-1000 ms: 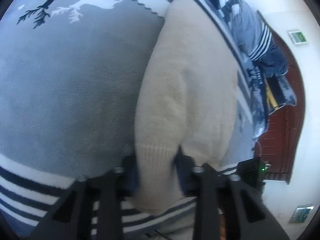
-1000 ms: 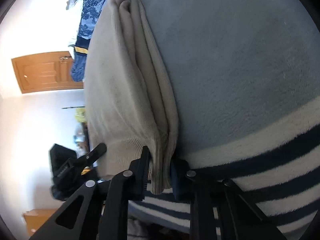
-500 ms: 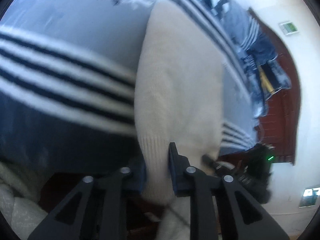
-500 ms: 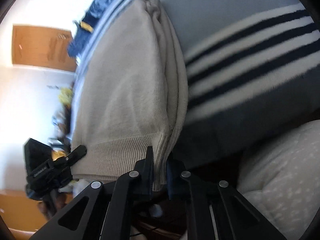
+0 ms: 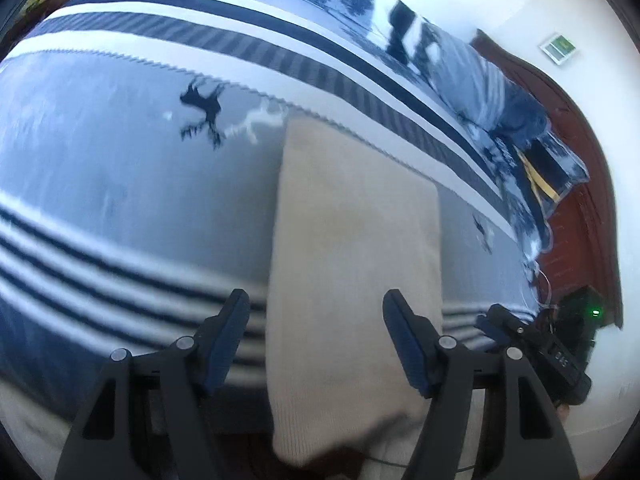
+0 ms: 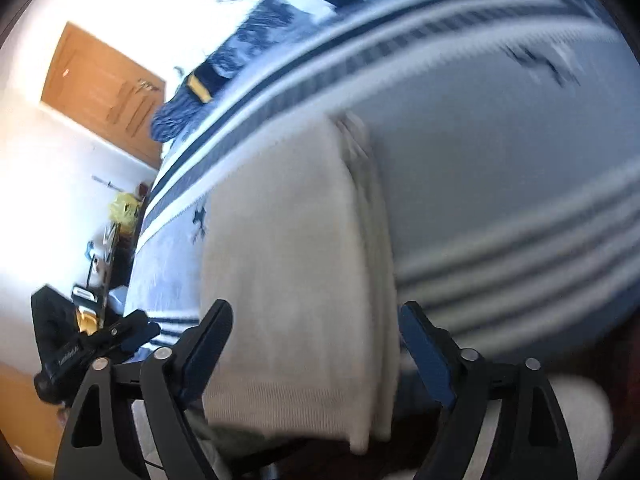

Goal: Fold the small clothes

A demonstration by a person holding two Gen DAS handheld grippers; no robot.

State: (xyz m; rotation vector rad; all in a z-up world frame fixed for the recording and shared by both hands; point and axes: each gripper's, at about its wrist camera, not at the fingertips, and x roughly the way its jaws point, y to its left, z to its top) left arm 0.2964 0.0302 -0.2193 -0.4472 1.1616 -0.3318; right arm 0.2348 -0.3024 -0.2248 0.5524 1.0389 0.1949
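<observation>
While the left wrist view looks down the bed (image 5: 120,184), the left gripper (image 5: 316,336) has just been opening. Its jaws stand wide now. The sweater (image 5: 356,240) lies between them, but the pads do not press on it. The sweater is cream and folded into a long strip. It rests flat on the grey striped blanket, and its near end hangs a little over the bed's edge. A black deer (image 5: 202,110) is printed on the blanket, beyond the far end of the sweater. The right gripper (image 5: 532,352) shows at the right, just beside the sweater's edge.

From the right wrist view, the right gripper (image 6: 316,340) has just been opening too. Its jaws are wide and hold nothing. The sweater (image 6: 288,264) sits between them. Its stacked folds show along the right side. A door (image 6: 104,92) is far off on the left.

I think the sweater is soft, light and floppy. It will sag if picked up by one spot. The ribbed near hem looks like the best place to pinch, one claw at each corner, so the layers stay together.
</observation>
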